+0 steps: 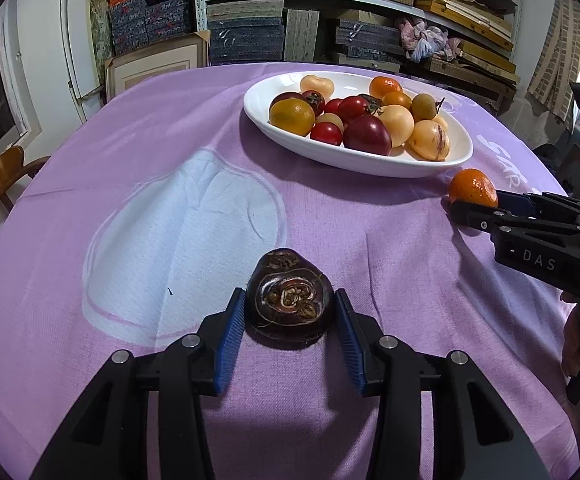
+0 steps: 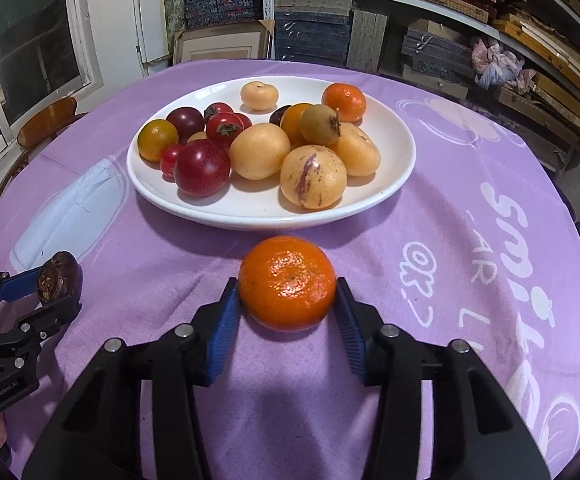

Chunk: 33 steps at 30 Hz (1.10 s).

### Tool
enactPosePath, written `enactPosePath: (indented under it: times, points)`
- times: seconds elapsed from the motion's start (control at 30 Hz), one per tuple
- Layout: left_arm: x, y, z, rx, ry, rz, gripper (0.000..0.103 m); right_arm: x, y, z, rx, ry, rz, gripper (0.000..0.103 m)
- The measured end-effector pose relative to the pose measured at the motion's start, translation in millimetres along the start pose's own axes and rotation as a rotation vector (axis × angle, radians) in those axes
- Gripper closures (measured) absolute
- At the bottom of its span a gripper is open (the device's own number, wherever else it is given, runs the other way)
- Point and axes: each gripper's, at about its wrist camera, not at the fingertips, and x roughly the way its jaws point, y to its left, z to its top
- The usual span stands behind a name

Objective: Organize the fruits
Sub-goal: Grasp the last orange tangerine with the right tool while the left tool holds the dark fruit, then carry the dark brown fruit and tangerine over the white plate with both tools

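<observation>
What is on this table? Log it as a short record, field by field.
surface: purple cloth on the table
plate: white, piled with red, yellow and orange fruit
left gripper: pads on both sides of a dark fruit resting on the cloth
right gripper: pads on both sides of a mandarin on the cloth, just short of the plate
grip: both pads seem to touch their fruit
fruit off the plate: two seen
background: shelves of boxes
</observation>
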Motion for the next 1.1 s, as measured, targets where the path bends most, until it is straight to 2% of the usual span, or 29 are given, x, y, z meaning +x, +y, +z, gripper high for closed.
enactPosePath:
  times: [0.17,0.37,0.5,0.6,0.7,0.9,1.0,1.1]
  points:
    - [0,0,0,-0.001,-0.001,-0.001,0.057,-16,1,-14,0.006,-0.012,0.036,0.057]
    - [1,-1,0,0.005,0.0,-0.006,0.055,-58,18,-59,-0.047,-0.007,0.097,0.057]
    - [-1,2,0,-0.024,0.0,-0.033,0.058,-71,29,-74,-0.062,-0.008,0.122,0.057]
    - [-6,-2,2,-0.028,-0.001,-0.073,0.059,-80,30,-66,-0.063,-0.035,0.123,0.057]
    - [-13,-9,5,0.007,-0.047,-0.047,0.059,-83,29,-57,-0.055,-0.056,0.113,0.057]
    - [0,-4,9,-0.031,0.002,-0.053,0.059,-73,31,-62,-0.041,-0.031,0.118,0.057]
    - [-13,-8,21,-0.01,-0.047,-0.041,0.059,-79,26,-55,-0.035,-0.046,0.11,0.057]
    - [-34,-14,51,0.024,-0.115,-0.028,0.059,-99,17,-28,-0.026,-0.107,0.092,0.057]
